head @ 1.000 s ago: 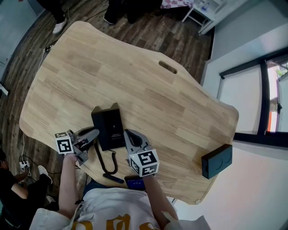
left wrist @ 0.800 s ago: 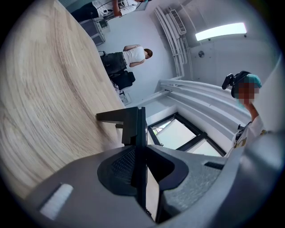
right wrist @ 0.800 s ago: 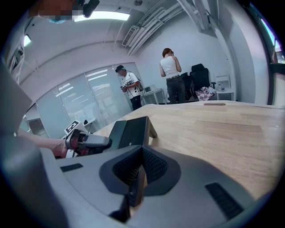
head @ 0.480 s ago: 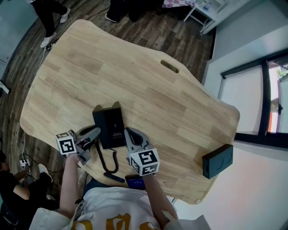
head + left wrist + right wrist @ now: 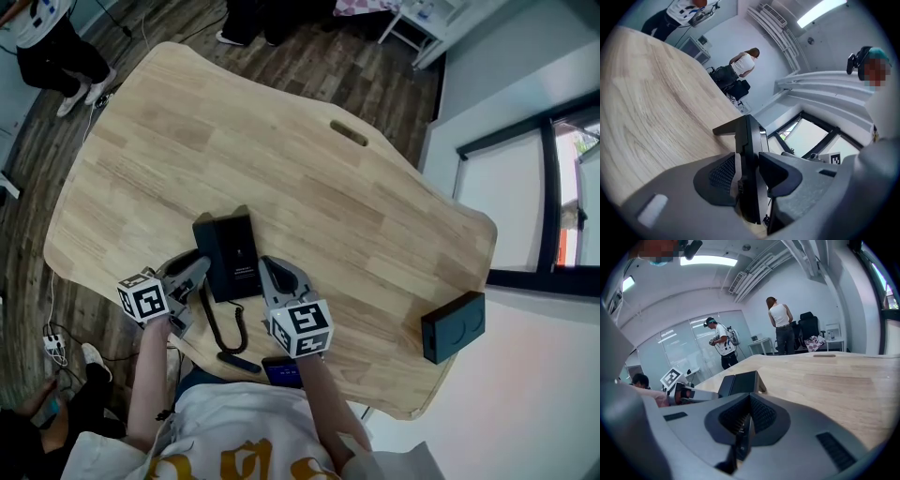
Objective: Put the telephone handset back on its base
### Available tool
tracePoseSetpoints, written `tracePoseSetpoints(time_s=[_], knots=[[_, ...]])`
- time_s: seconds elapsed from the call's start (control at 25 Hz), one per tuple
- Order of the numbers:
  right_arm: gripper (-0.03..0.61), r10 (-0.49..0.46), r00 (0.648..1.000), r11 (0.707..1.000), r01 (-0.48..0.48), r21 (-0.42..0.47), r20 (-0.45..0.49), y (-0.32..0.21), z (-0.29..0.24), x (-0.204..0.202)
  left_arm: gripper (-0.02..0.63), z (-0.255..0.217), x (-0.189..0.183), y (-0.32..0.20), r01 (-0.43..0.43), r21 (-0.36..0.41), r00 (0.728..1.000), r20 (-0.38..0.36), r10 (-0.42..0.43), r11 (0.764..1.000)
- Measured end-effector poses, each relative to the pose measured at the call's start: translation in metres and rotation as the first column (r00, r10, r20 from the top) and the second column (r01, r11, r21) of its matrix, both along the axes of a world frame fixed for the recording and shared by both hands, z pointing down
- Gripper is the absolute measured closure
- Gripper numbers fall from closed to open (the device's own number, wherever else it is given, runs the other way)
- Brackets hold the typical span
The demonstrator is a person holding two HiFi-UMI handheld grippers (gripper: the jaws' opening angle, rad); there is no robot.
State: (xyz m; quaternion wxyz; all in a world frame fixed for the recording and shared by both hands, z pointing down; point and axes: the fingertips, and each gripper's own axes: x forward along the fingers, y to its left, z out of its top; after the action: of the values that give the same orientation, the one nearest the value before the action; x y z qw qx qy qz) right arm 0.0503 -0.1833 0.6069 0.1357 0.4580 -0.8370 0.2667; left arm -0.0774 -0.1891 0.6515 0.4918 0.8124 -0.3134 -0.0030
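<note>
- The telephone handset (image 5: 751,187) shows as a black slab between the fingers (image 5: 717,180) of the left gripper (image 5: 747,157). It lies at the left flank of the base (image 5: 234,251), which sits near the front edge of the worktop (image 5: 309,187).
- The left jaws have just been opening. The pads flank the handset closely but do not seem to clamp it, so I judge it released, lying on or against the base.
- The right gripper (image 5: 749,397) has its fingers closed together with nothing clearly between them, and its tips are just beside the base's right edge.
- The handset looks like hard moulded plastic. It is probably stiff and light, not fragile, but smooth enough to slip from a weak pinch.
- The best hold is probably across the narrow middle of the bar, with a pad on each long side, so neither end droops.
- The coiled cord (image 5: 230,328) trails off the near side of the base. It is springy, so it is likely to tug the handset back and could drag the light base. A steadying touch on the base would help.
</note>
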Motion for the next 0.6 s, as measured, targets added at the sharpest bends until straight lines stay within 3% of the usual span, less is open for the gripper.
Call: tracePoseSetpoints(time_s=[0.24, 0.6], knots=[[0.572, -0.011, 1.0, 0.999, 0.011, 0.037, -0.002, 0.008, -0.017, -0.007, 0.472, -0.009, -0.015, -0.003, 0.083, 0.055, 0.991, 0.097, -0.088, 0.995], [0.572, -0.018, 0.999, 0.991, 0.013, 0.132, 0.035, 0.018, -0.062, -0.018, 0.472, -0.042, -0.042, 0.016, 0.167, 0.125, 0.973, 0.136, -0.184, 0.978]])
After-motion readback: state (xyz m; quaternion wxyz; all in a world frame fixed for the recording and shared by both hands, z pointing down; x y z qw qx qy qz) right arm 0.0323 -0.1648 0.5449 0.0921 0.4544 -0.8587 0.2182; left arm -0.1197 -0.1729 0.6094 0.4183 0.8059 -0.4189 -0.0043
